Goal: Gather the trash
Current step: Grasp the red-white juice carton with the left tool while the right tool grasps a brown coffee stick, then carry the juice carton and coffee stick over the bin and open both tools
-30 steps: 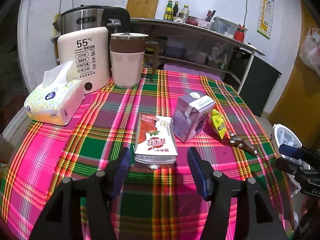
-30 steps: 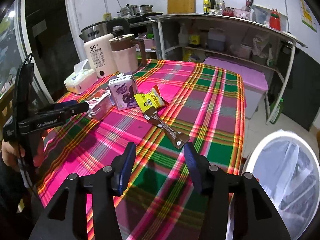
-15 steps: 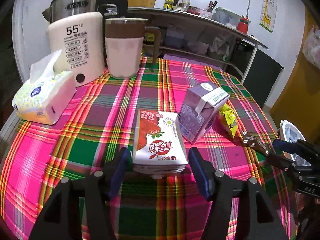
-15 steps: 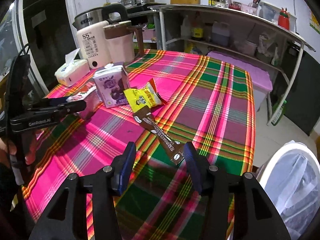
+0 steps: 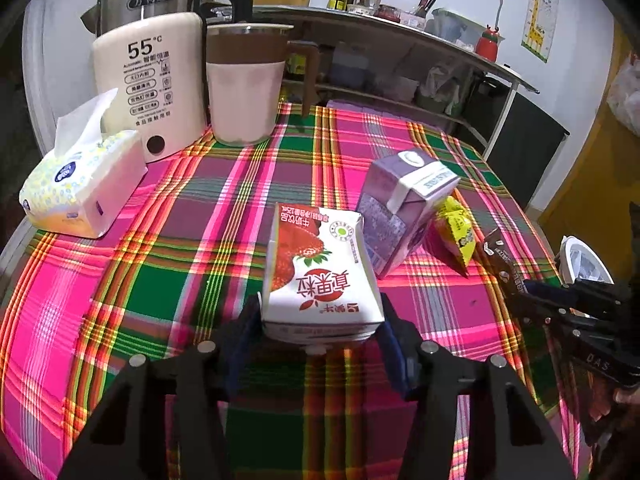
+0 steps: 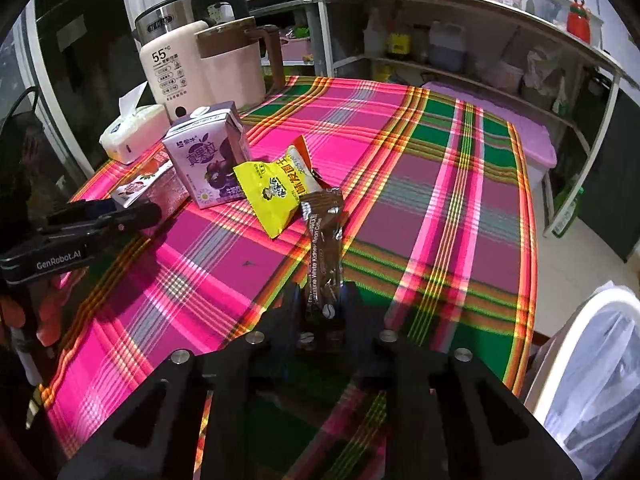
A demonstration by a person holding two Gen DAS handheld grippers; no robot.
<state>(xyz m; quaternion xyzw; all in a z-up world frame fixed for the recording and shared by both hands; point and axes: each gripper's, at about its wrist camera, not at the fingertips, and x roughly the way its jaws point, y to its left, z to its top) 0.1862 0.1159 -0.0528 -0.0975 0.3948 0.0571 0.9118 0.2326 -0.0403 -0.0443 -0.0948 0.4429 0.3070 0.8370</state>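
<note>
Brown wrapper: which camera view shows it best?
The right wrist view: the brown wrapper lies lengthwise mid-frame, print visible, near end between the right tool fingers. The left wrist view catches only its far end at the right edge.

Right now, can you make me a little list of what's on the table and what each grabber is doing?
Left gripper: fingers on both sides of the strawberry milk carton, closing on it
Right gripper: shut on the brown wrapper
Other trash: purple milk carton, standing; yellow snack packet, lying beside it
Not trash: tissue pack, white kettle marked 55, pink jug
Table cover: plaid cloth
Bin: white, lined with a bag, beside the table by the right gripper
</note>
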